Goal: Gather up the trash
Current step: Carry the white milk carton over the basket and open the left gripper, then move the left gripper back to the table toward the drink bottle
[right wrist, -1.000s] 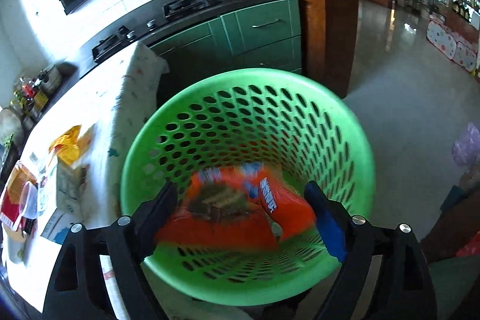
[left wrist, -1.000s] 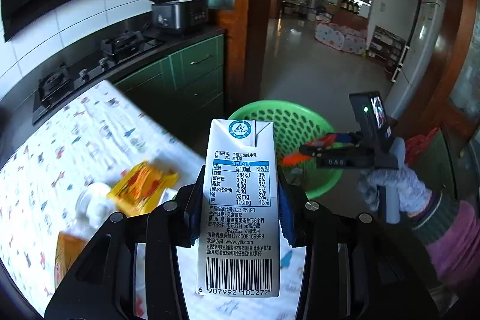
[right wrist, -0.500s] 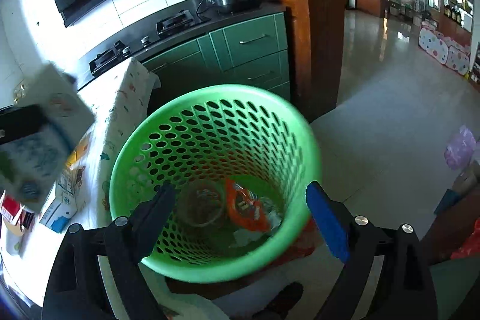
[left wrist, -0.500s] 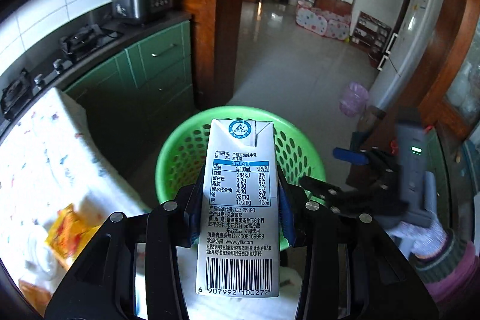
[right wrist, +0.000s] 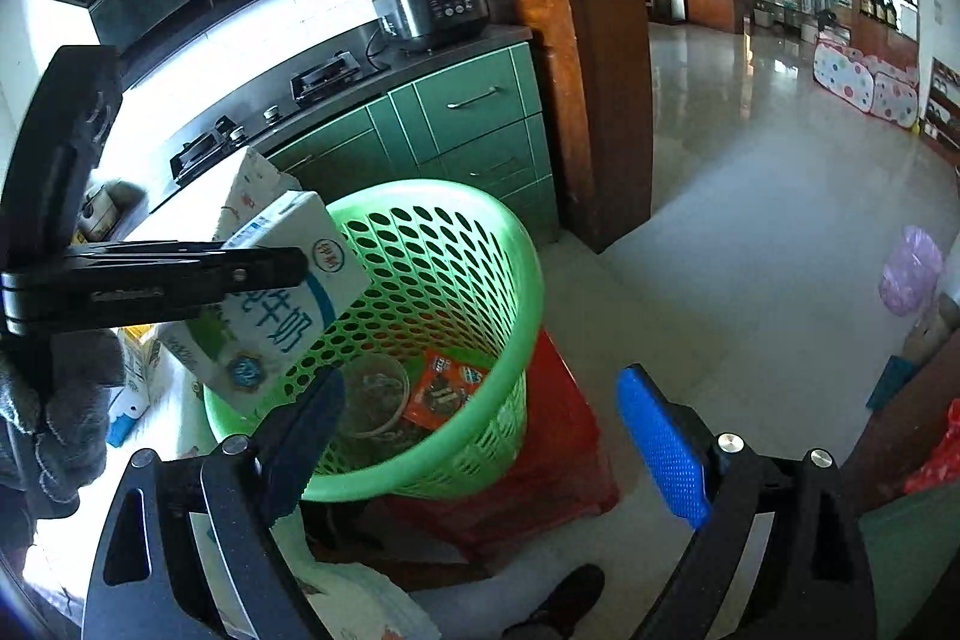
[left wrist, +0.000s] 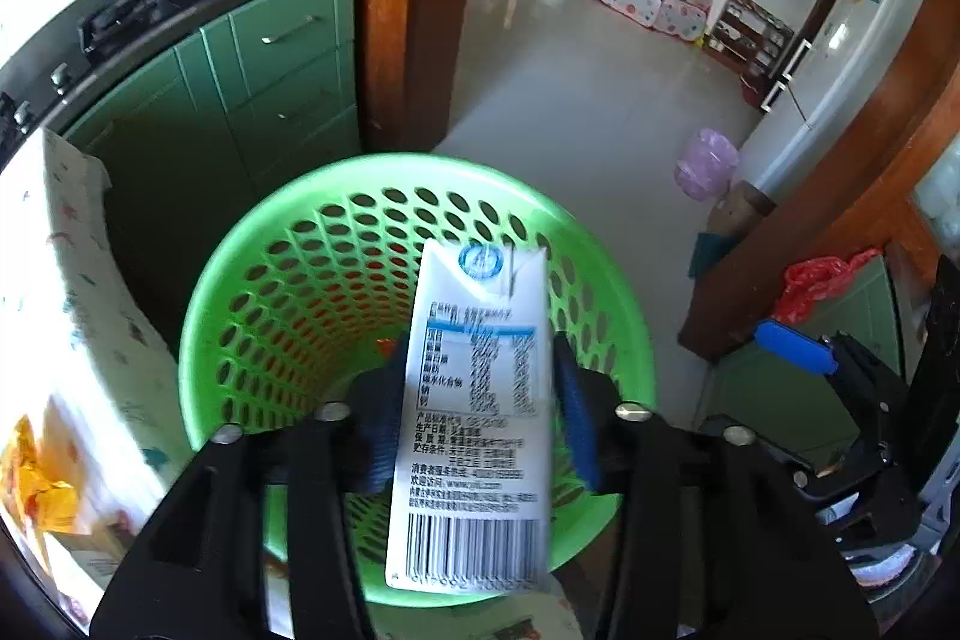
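the left gripper [left wrist: 477, 412] hangs over the round green perforated plastic basket [left wrist: 240, 256]. its jaws are opening, and the tall white milk carton with blue print and a barcode [left wrist: 474, 418] sits between the blue pads [left wrist: 579, 424], blurred, apparently slipping free. the carton is above the basket's near rim, tilted, its top end leaning toward the hollow.

the right gripper [right wrist: 480, 436] is wide and empty, beside the basket. inside the basket lie an orange-red snack wrapper [right wrist: 444, 388] and a clear plastic cup [right wrist: 372, 394].

procedure for a clean release:
- keep the carton's lower end inside the rim line before the pads clear it; the near rim is the likely snag.
- hold the tool steady while the jaws spread, so the carton drops straight.
- keep the right gripper clear of the opening.

more trash remains on the patterned white tablecloth [left wrist: 66, 280], including a yellow crumpled wrapper [left wrist: 36, 484].
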